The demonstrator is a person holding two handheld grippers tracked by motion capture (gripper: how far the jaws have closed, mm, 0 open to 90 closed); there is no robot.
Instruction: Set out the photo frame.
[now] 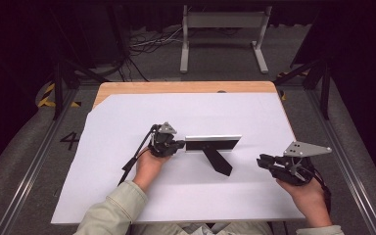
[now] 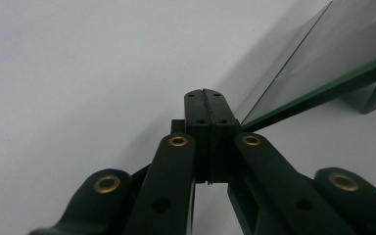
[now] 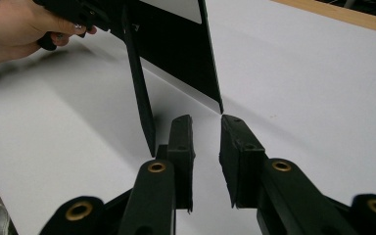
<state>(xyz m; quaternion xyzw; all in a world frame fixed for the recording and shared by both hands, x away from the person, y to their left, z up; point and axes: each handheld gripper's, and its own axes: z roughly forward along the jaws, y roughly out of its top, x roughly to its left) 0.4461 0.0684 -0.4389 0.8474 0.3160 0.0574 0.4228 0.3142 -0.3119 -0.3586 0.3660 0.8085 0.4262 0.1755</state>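
A wooden table (image 1: 127, 88) is carrying a large white sheet (image 1: 127, 122) that is covering nearly all of its top, leaving a strip of bare wood showing along the far edge and at the far left corner. A picture frame (image 1: 212, 143) is standing upright on the sheet near the middle, its black easel leg (image 1: 218, 161) resting on the paper behind it.

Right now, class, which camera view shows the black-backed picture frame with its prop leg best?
The high view: the black-backed picture frame stands whole on the white sheet, prop leg out, left gripper at its end. The right gripper view shows its dark back and leg close up, cropped. The left gripper view shows just its glass edge.
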